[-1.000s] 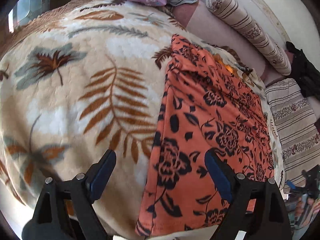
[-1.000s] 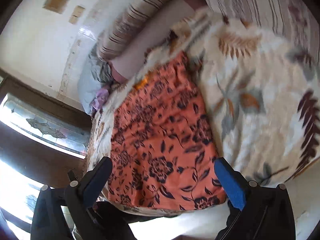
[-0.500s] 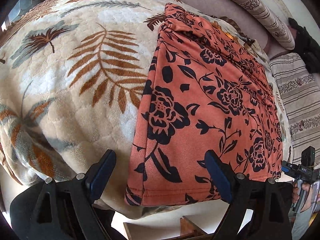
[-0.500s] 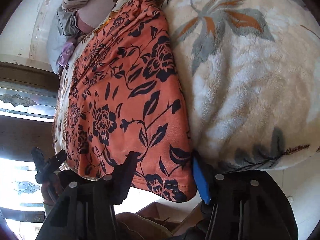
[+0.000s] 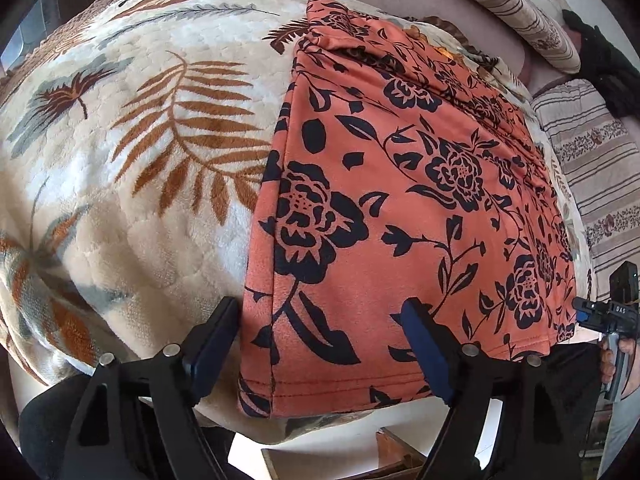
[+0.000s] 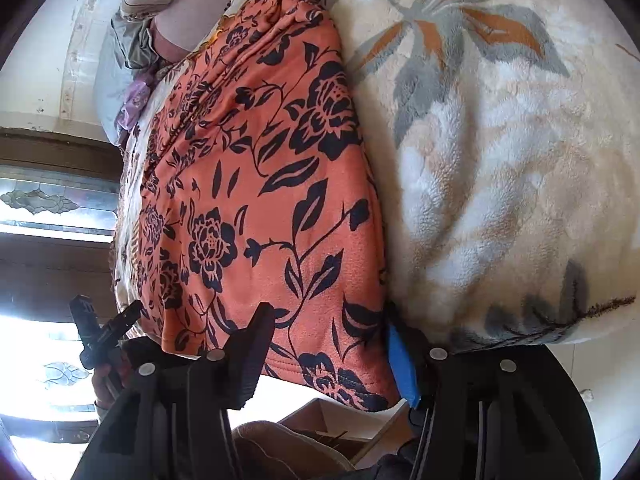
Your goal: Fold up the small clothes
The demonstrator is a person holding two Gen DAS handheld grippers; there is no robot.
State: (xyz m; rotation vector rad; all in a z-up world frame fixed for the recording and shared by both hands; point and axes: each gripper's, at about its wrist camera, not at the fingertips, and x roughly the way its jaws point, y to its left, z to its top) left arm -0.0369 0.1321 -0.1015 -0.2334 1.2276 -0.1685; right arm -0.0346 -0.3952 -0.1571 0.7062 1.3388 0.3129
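An orange garment with a black flower print (image 5: 400,200) lies flat on a cream leaf-patterned blanket (image 5: 140,160), its hem hanging over the near edge. My left gripper (image 5: 320,344) is open, its two fingers straddling the garment's near left corner. In the right wrist view the garment (image 6: 260,200) runs away from me, and my right gripper (image 6: 332,356) is open with its fingers on either side of the near right corner of the hem. Each gripper shows small at the edge of the other's view.
A striped bolster (image 5: 512,8) and a striped pillow (image 5: 592,168) lie at the far right. Grey and purple clothes (image 6: 128,80) are piled at the far end. A window (image 6: 40,220) stands to the left. A cardboard box (image 5: 360,460) sits below the bed's edge.
Both grippers have moved down and in to the garment's near hem. The right gripper has narrowed around its corner, and the left has shifted to straddle the left corner.
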